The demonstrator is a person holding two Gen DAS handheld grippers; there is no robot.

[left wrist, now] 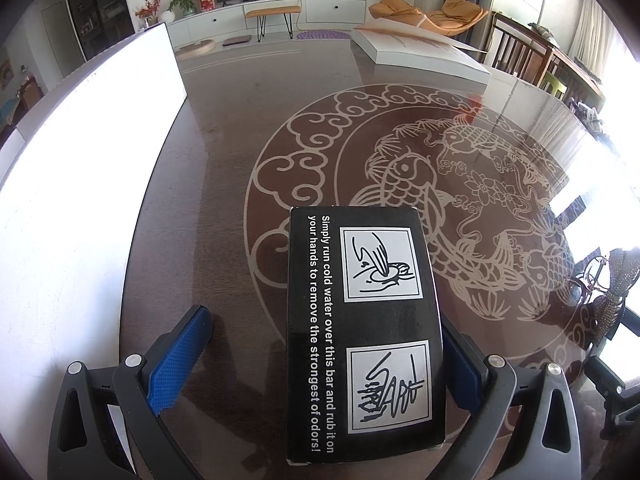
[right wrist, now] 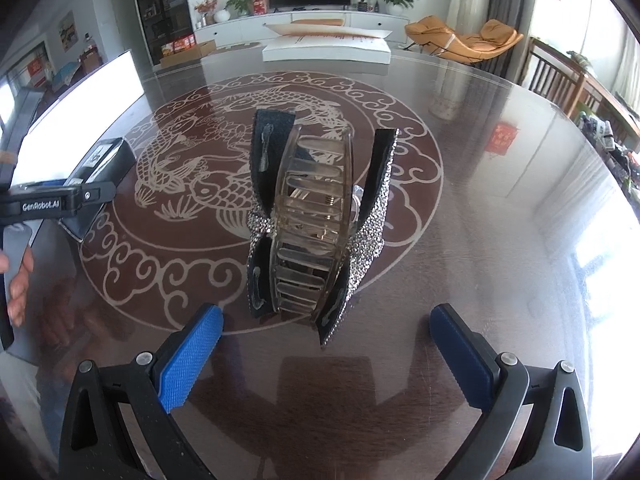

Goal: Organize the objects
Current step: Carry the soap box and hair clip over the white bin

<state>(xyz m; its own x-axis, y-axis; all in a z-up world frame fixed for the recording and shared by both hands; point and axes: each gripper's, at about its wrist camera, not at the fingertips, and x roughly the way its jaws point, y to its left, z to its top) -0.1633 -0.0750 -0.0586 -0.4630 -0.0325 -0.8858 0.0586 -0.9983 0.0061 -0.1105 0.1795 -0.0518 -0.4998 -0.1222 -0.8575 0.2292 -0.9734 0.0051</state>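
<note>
— What lay on the glossy carp-patterned table (right wrist: 500,216)?
— Your right gripper (right wrist: 326,346) gaped; the rhinestone hair claw (right wrist: 312,216) sat at twelve o'clock. Fragile, I judged: grip its flanks.
— Left?
— Your left gripper (left wrist: 324,360) was spread around the black box (left wrist: 362,332).

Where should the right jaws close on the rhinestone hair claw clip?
Best guess: across the clear toothed body of the hair claw clip, not the floppy rhinestone bow wings. It runs lengthwise away from the right gripper, whose jaws stand open to either side, so go straight forward and low, then close across its width.
</note>
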